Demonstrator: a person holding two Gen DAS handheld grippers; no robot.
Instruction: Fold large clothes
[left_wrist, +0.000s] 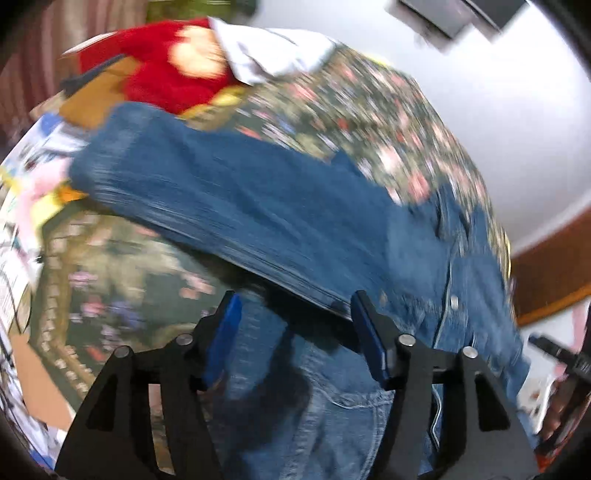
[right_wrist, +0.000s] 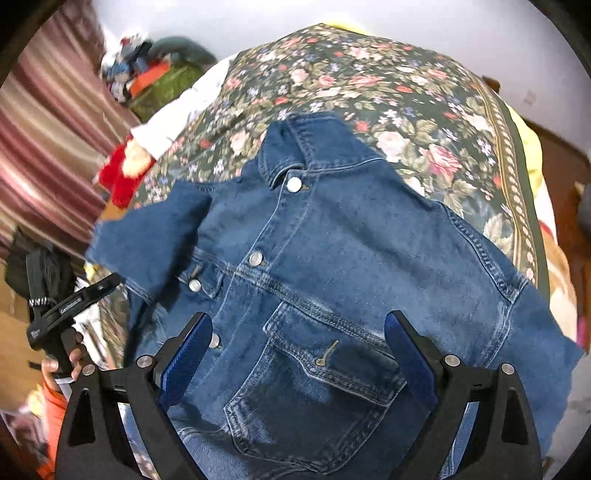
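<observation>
Blue denim jacket (right_wrist: 332, 258) lies front-up on the floral bedspread (right_wrist: 406, 92); right gripper (right_wrist: 299, 332) gapes wide, empty (left gripper (left_wrist: 295, 314) parted, gripping nothing).

Both cameras sat just behind their hand-held grippers and looked steeply down along the fingers. The left view hung close over the jacket (left_wrist: 280, 206), blurred, with the bed (left_wrist: 388, 122) beyond. The right view looked from a little farther back onto the jacket's front (right_wrist: 332, 258). Both shared the jacket, the flowered bed cover and a red cloth (right_wrist: 122, 173) at the far left.
</observation>
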